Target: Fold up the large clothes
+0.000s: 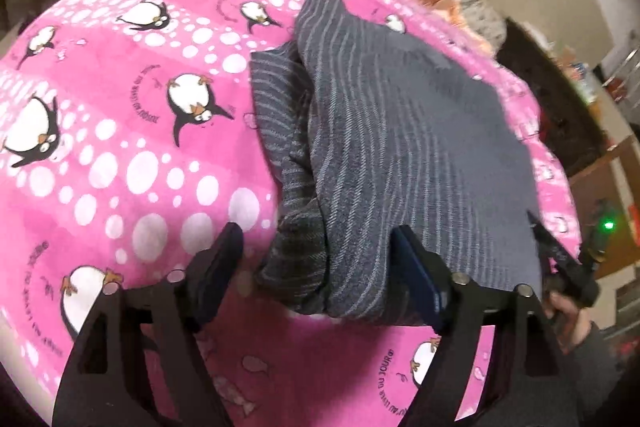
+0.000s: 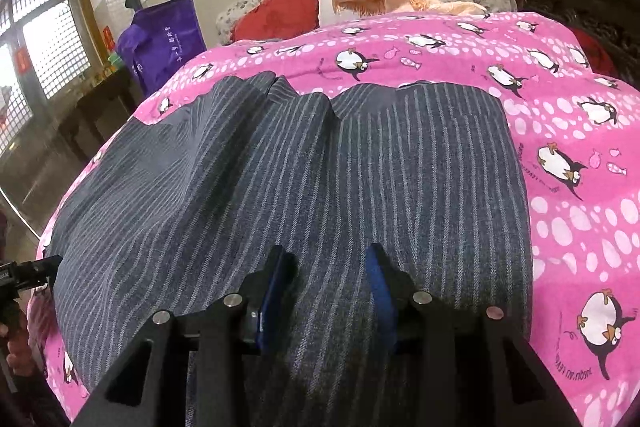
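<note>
Pink penguin quilt (image 2: 560, 115) under grey striped trousers (image 2: 320, 167) — both hand-held grippers, left (image 1: 320, 267) and right (image 2: 328, 291), spread, pinching nothing.

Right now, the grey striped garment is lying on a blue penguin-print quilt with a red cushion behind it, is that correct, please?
Not quite: the quilt is pink, not blue, as the right wrist view shows. The rest holds: the grey striped garment lies on that penguin-print quilt, and a red cushion sits behind it.
</note>
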`<action>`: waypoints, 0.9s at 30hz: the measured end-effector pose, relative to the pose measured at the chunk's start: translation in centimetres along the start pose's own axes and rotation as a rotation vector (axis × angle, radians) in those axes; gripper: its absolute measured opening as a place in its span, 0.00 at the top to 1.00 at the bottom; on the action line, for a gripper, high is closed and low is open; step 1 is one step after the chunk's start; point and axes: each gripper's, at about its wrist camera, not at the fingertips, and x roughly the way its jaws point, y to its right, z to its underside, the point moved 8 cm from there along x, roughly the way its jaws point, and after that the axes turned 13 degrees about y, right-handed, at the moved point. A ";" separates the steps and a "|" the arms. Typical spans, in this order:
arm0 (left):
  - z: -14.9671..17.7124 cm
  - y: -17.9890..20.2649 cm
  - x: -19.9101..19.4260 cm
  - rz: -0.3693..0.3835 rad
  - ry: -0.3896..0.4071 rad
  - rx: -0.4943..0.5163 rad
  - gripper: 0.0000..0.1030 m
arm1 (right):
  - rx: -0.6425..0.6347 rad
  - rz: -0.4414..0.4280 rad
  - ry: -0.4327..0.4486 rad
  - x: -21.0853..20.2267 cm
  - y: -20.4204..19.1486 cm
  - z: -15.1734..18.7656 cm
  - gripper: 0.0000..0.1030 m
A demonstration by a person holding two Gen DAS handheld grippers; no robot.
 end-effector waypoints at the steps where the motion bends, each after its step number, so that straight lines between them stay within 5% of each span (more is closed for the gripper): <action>1: 0.1 0.2 0.1 -0.019 -0.004 0.013 0.23 | -0.001 0.001 0.000 0.0 0.0 0.0 0.61; 19: 0.4 -0.1 0.1 -0.002 -0.011 0.018 0.20 | 0.027 -0.016 0.017 0.5 0.0 -0.1 0.61; 24: -5.0 -2.3 -2.3 -0.025 0.117 0.005 0.20 | 0.041 -0.029 0.024 0.5 0.2 -0.1 0.61; 27: -8.6 -2.4 -0.3 -0.006 0.092 0.054 0.20 | 0.041 -0.033 0.023 0.7 0.1 0.0 0.61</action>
